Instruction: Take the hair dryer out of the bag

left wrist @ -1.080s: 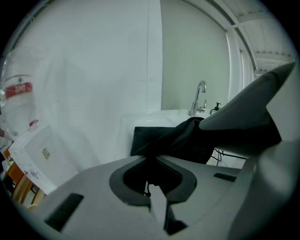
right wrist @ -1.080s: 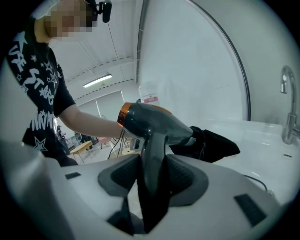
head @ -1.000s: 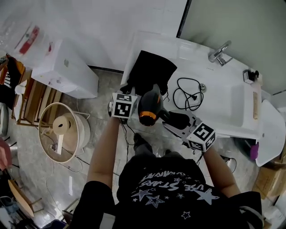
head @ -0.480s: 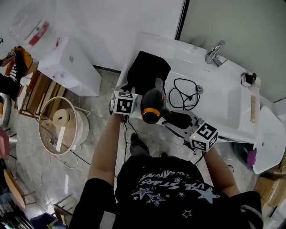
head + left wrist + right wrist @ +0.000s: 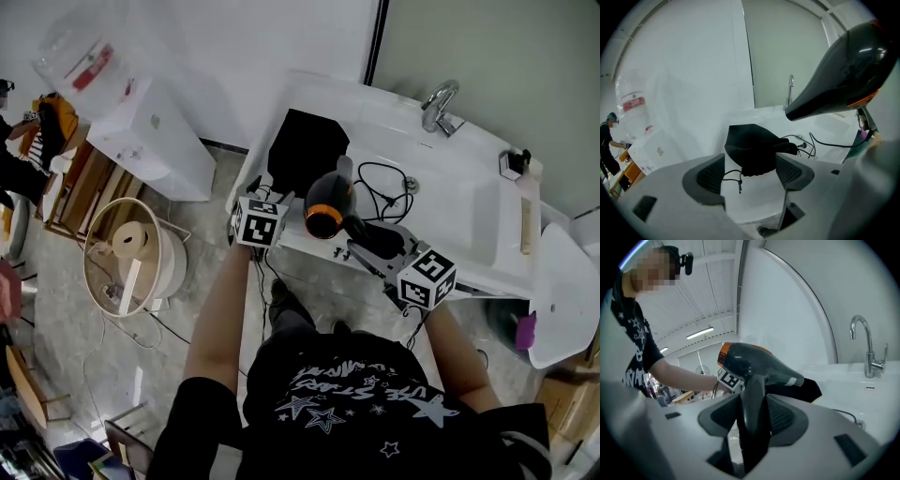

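The black hair dryer (image 5: 328, 202) with an orange rear ring is in the air over the counter's near edge. My right gripper (image 5: 367, 246) is shut on its handle (image 5: 752, 399), with the barrel (image 5: 761, 363) above the pads. Its cord (image 5: 386, 192) lies coiled on the white counter. The black drawstring bag (image 5: 305, 148) lies limp on the counter's left end. My left gripper (image 5: 274, 199) is at the bag's near edge and its jaws are opening. The bag (image 5: 754, 147) shows between the pads of my left gripper (image 5: 752, 169), and the left pad stands apart from it.
A chrome faucet (image 5: 437, 105) stands behind the white sink basin (image 5: 469, 220). Left of the counter are a white cabinet (image 5: 159, 141) and a round bin (image 5: 94, 281) with a paper roll. A purple item (image 5: 522, 330) sits at the far right.
The right gripper has carried the hair dryer up and to the right in the picture, over the counter's near edge. The left gripper has stayed by the bag's near edge.
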Available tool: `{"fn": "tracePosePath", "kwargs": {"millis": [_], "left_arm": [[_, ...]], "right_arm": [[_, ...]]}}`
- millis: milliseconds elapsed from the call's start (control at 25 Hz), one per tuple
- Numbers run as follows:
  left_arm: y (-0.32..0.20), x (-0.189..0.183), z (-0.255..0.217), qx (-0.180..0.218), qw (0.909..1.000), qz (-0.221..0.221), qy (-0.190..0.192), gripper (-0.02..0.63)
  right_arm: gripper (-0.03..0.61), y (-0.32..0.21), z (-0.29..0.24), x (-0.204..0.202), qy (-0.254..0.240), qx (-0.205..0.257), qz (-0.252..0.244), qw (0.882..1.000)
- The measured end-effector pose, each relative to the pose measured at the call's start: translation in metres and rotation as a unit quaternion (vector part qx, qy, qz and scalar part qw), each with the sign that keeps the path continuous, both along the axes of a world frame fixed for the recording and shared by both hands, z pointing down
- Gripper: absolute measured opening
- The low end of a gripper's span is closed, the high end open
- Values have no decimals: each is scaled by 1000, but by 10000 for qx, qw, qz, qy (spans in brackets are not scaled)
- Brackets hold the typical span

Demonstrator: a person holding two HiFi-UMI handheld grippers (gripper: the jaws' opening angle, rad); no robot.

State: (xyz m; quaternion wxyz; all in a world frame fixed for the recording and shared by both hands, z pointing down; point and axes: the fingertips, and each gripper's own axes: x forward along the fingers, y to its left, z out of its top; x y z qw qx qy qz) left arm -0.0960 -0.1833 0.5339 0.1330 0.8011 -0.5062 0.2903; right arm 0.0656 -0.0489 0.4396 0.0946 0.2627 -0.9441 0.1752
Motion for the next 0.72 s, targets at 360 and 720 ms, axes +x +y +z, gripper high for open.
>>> {"fn": "tracePosePath", "kwargs": {"millis": [360,720], "left_arm": [[53,23,-31,444,9989,140,-92,414],[118,36,-100,1461,9865,-636,369,380]], "right_arm": [[186,13,-7,28,-72,84,64,9999],[186,31,-18,56,-235,168,73,9996]]}}
